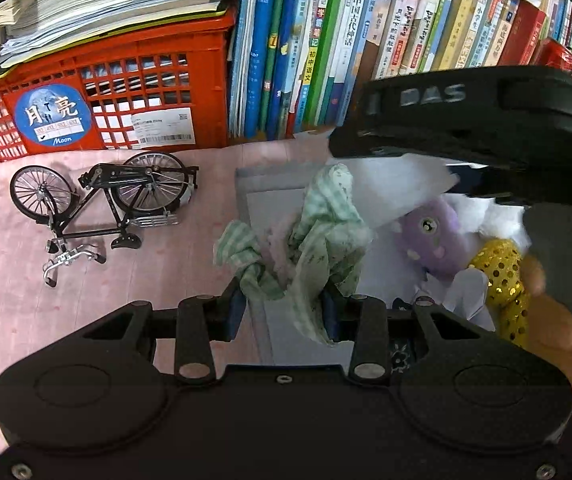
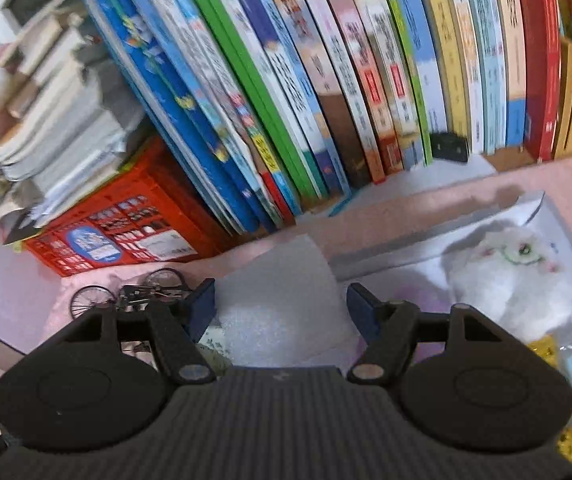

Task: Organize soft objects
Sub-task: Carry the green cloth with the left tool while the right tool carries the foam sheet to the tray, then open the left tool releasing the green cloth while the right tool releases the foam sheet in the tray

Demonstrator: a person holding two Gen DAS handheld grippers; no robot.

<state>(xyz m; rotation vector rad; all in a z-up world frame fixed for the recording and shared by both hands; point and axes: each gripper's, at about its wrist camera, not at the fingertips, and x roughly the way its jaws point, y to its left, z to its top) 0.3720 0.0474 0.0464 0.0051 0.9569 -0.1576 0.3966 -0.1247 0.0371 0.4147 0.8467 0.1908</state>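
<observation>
My left gripper [image 1: 284, 304] is shut on a green-and-white striped cloth [image 1: 317, 236], held bunched over the near-left corner of a grey box [image 1: 258, 184]. Inside the box lie a purple plush [image 1: 431, 240], a gold sequined toy [image 1: 501, 276] and white fluffy stuff [image 1: 481, 212]. My right gripper [image 2: 280, 308] is open around a white foam sheet [image 2: 282, 300]; its body shows black in the left wrist view [image 1: 465, 120] with the sheet [image 1: 397, 188] hanging under it. A white plush [image 2: 513, 280] lies in the box [image 2: 385, 256].
A model bicycle [image 1: 98, 204] lies on the pink cloth-covered surface [image 1: 6, 280] to the left of the box. A red crate [image 1: 98, 104] stacked with papers stands behind it. A row of upright books [image 1: 365, 40] lines the back.
</observation>
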